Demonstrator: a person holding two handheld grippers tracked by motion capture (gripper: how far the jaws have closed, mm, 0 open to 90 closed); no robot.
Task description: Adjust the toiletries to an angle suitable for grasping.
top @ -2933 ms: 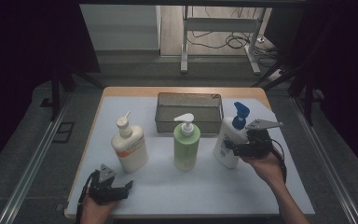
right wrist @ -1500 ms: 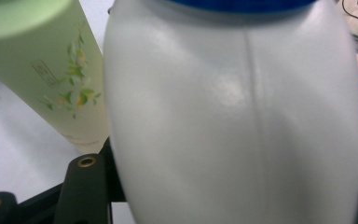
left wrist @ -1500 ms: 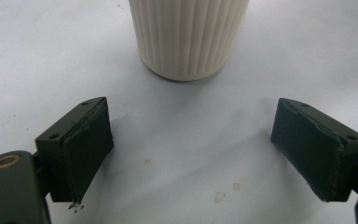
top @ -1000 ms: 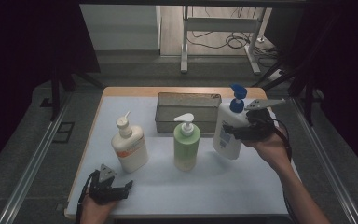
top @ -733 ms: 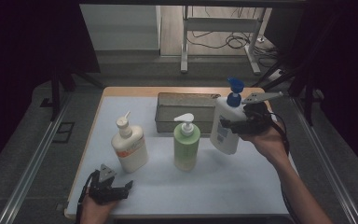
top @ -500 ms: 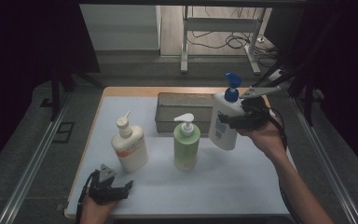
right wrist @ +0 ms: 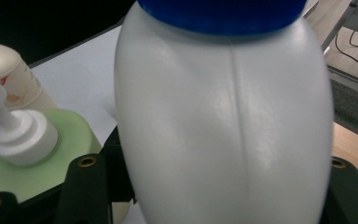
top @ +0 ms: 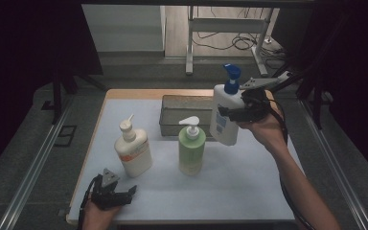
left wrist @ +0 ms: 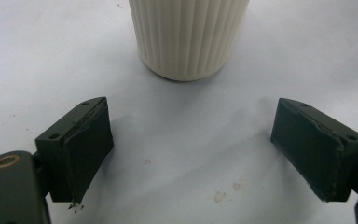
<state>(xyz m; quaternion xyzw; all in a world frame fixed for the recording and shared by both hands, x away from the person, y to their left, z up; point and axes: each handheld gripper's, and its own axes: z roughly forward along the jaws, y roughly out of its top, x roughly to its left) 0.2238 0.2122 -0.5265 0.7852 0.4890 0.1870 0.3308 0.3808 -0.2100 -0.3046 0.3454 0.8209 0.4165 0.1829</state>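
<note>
A: What is seen on the table (top: 249,191)?
B: A wire basket (top: 184,103) is set at the back, with a cream bottle (top: 133,152) and a green bottle (top: 191,149) stood in front of it.

A: And the white bottle (top: 226,115)?
B: It is held clear of the table, tilted, beside the basket's right end, pinched at its body by the fingers of the right gripper (top: 232,114).

A: The left gripper (top: 112,194)?
B: It is rested at the near edge, fingers (left wrist: 81,149) spread, nothing between them; the cream bottle is seen just ahead.
</note>
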